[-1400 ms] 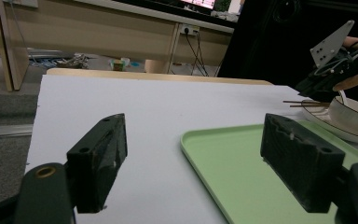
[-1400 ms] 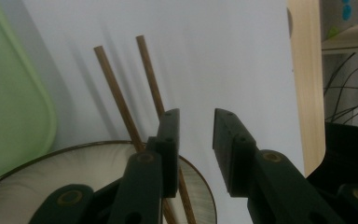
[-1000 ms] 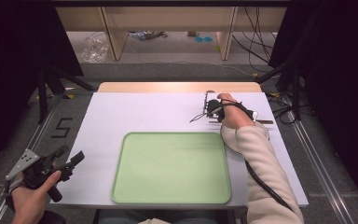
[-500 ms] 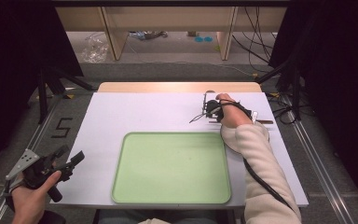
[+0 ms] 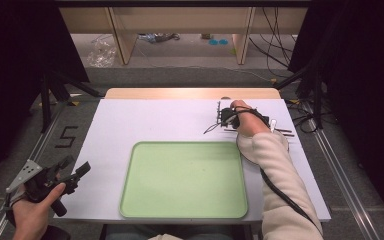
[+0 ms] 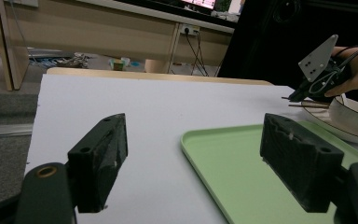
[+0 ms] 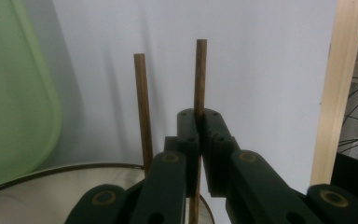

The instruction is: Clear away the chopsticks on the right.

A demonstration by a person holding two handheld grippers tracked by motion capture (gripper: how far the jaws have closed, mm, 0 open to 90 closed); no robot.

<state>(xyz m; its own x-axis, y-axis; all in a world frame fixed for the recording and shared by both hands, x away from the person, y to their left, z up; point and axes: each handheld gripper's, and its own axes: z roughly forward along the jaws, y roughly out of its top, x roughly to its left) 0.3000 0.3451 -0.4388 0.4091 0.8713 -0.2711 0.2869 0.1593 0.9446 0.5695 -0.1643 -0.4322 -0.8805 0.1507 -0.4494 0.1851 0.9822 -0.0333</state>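
Observation:
My right gripper [image 7: 199, 114] is shut on a brown wooden chopstick [image 7: 200, 74] that sticks out past the jaws over the white table. A second chopstick [image 7: 142, 107] lies parallel just beside it, its near end on the rim of a white bowl [image 7: 37, 186]. In the high view this gripper [image 5: 225, 117] is at the table's far right, and the sleeve covers the bowl. My left gripper [image 5: 77, 170] is held open off the table's near left corner. Nothing is between its fingers [image 6: 193, 135].
A light green tray [image 5: 182, 180] lies in the middle of the white table, its corner near the bowl [image 6: 354, 116]. A wooden strip [image 5: 190, 93] runs along the table's far edge. Cables and stand legs are on the floor at the right.

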